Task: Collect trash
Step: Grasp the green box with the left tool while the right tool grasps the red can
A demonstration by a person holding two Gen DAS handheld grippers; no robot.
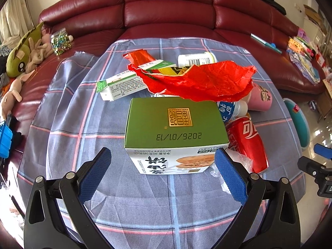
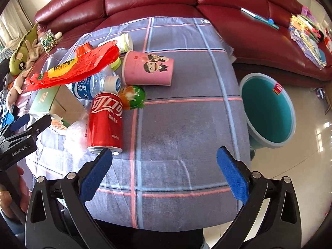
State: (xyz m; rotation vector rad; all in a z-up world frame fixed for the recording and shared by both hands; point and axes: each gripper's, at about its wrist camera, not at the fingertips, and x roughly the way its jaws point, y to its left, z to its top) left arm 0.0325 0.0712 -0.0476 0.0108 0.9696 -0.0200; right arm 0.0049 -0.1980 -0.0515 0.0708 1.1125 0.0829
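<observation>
Trash lies piled on a checked cloth (image 1: 68, 124) over a table. A green-topped biscuit box (image 1: 174, 128) sits just ahead of my left gripper (image 1: 162, 161), which is open with its blue pads on either side of the box's near end, not touching. Behind it lie a red wrapper (image 1: 199, 81), a green-white carton (image 1: 122, 85), a white jar (image 1: 195, 59), a red cola can (image 1: 249, 145) and a pink cup (image 1: 260, 99). My right gripper (image 2: 164, 161) is open over bare cloth, its left pad (image 2: 97, 174) near the cola can (image 2: 104, 120). A teal bin (image 2: 267, 108) stands on the floor right of the table.
A water bottle (image 2: 95, 85), a green round toy (image 2: 132, 96) and the pink cup (image 2: 147, 68) lie beyond the can. A dark red sofa (image 1: 170, 8) curves behind, with plush toys (image 1: 22, 54) and a glitter jar (image 1: 60, 41) at left and papers (image 2: 307, 33) at right.
</observation>
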